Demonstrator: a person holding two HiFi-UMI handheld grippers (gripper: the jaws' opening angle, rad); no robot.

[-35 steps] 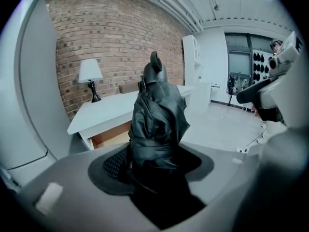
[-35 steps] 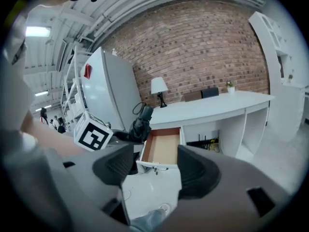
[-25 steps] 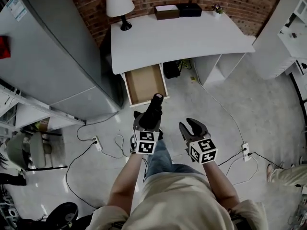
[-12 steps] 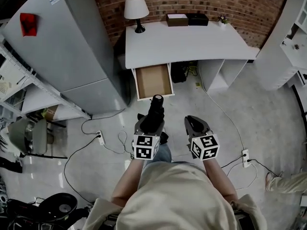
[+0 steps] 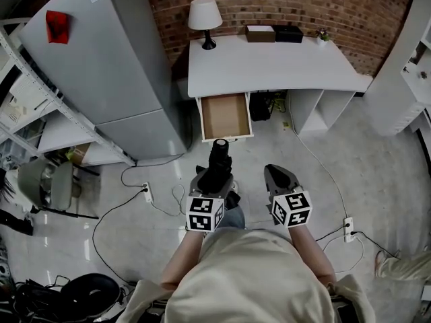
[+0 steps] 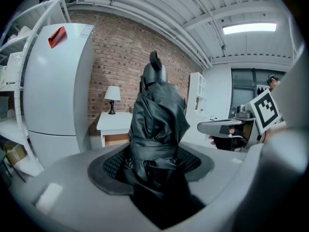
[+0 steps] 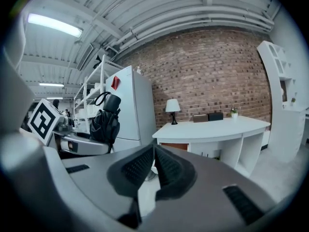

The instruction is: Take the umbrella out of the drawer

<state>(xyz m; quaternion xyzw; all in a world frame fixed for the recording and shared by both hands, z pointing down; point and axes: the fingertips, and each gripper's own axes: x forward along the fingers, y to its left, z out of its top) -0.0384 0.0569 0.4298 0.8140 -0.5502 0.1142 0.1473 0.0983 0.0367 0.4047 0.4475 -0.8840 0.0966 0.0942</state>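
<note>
Seemingly strapped umbrella [image 5: 219, 155], clamped in left tongs [image 5: 214, 180]

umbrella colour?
The umbrella is black all over, slightly glossy fabric, wrapped with a black strap. It shows best in the left gripper view.

Loft-style workroom with home-office furniture, brick wall [image 5: 350, 5], white desk [image 5: 283, 69], table lamp [image 5: 205, 15], grey refrigerator [image 5: 114, 66], metal shelving [image 5: 40, 86], exposed ceiling pipes [image 7: 193, 25], trailing power strip [image 5: 348, 225]

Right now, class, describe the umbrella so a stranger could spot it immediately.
Find the white desk against the brick wall, then its open drawer. Just in front, the left hand-held gripper clamps the umbrella: the only folded black bundle, bound by a strap.
</note>
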